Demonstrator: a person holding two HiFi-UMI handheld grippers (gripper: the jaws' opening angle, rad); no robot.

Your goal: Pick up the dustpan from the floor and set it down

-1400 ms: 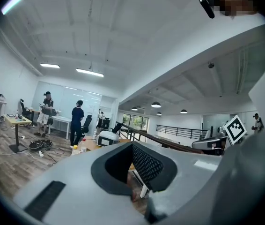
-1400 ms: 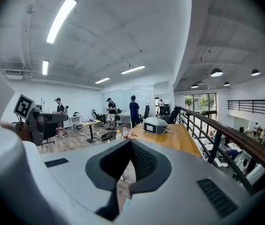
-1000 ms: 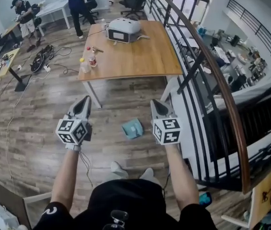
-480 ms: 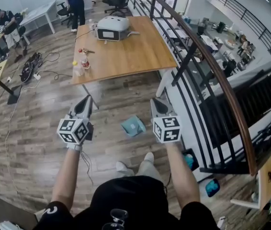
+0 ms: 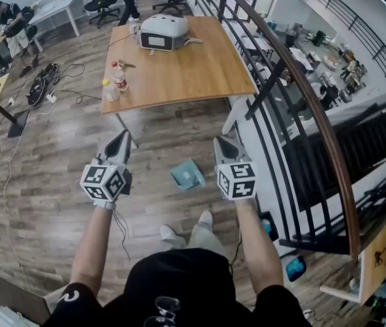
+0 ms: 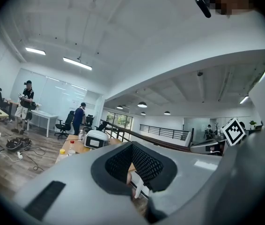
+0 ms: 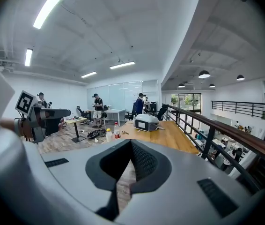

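Note:
A teal dustpan (image 5: 187, 175) lies flat on the wooden floor, just in front of the person's feet. It sits between my two grippers in the head view, and neither one touches it. My left gripper (image 5: 121, 142) hovers to its left, jaws together with nothing held. My right gripper (image 5: 226, 146) hovers to its right, also shut and empty. In the left gripper view the left gripper (image 6: 133, 172) points level across the room. In the right gripper view the right gripper (image 7: 128, 165) points slightly down toward the table. The dustpan shows in neither gripper view.
A wooden table (image 5: 193, 73) stands ahead, bearing a white device (image 5: 160, 33) and small bottles (image 5: 111, 87). A dark railing (image 5: 302, 107) with a wooden handrail runs along the right. Cables (image 5: 43, 87) lie on the floor at left. People stand at desks far back.
The person has stepped forward, so the table and dustpan sit a little nearer. Both grippers have sunk slightly and stay shut. The dustpan has not moved on the floor.

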